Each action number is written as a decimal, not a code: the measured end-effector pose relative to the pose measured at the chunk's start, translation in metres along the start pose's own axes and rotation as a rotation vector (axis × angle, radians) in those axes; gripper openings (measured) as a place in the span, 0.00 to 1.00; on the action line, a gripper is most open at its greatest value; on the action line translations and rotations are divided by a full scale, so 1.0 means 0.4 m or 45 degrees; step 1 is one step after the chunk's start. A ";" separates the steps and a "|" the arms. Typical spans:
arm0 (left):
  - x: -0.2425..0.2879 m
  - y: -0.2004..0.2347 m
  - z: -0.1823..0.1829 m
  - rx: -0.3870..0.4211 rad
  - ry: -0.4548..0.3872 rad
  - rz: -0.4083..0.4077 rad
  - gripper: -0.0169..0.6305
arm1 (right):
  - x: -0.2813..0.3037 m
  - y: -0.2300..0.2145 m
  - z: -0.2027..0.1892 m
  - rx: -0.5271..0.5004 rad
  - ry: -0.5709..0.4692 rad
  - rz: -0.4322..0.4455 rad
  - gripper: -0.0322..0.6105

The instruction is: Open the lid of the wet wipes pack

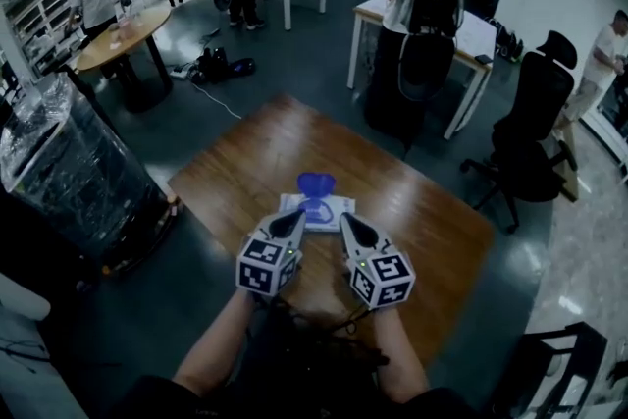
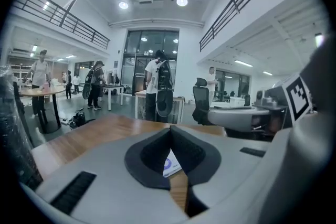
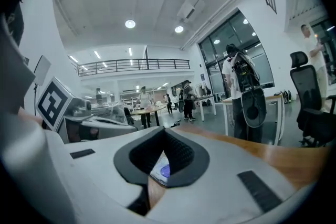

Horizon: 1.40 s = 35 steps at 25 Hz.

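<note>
The white wet wipes pack [image 1: 329, 213] lies on the wooden table [image 1: 412, 201], and its blue lid [image 1: 316, 183] stands up, open. Both grippers hover on the near side of the pack, apart from it. My left gripper [image 1: 288, 225] is shut with nothing in it, its tips at the pack's near left edge. Shut and empty too, my right gripper [image 1: 350, 227] is at the near right edge. In the left gripper view the jaws [image 2: 170, 129] meet, with a bit of the pack [image 2: 171, 164] showing below them. The right gripper view shows its closed jaws [image 3: 164, 130] over the pack [image 3: 160, 170].
A plastic-wrapped bulky object [image 1: 59, 172] stands on the floor to the left of the table. A black office chair [image 1: 530, 132] is at the right. A person with a backpack [image 1: 422, 5] stands by a white table [image 1: 471, 39] beyond. Other people gather round a round table [image 1: 123, 34] far left.
</note>
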State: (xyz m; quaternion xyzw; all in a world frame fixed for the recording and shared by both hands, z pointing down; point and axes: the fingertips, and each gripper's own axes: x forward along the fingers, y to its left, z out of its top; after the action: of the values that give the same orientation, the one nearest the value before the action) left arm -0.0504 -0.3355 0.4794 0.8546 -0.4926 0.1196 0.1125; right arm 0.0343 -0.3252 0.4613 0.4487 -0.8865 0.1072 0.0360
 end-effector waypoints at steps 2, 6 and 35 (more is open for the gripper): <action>-0.027 -0.026 0.017 0.016 -0.019 0.007 0.04 | -0.024 0.021 0.024 -0.002 -0.034 0.016 0.07; -0.070 -0.067 0.047 0.026 -0.050 0.005 0.04 | -0.063 0.053 0.066 -0.011 -0.082 0.041 0.07; -0.118 -0.150 0.118 0.079 -0.123 0.016 0.04 | -0.138 0.071 0.136 -0.072 -0.149 0.095 0.06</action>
State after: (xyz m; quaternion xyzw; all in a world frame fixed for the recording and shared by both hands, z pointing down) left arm -0.0169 -0.2825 0.4153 0.8593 -0.4990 0.0942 0.0614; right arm 0.0459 -0.2775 0.3950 0.4197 -0.9058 0.0568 -0.0073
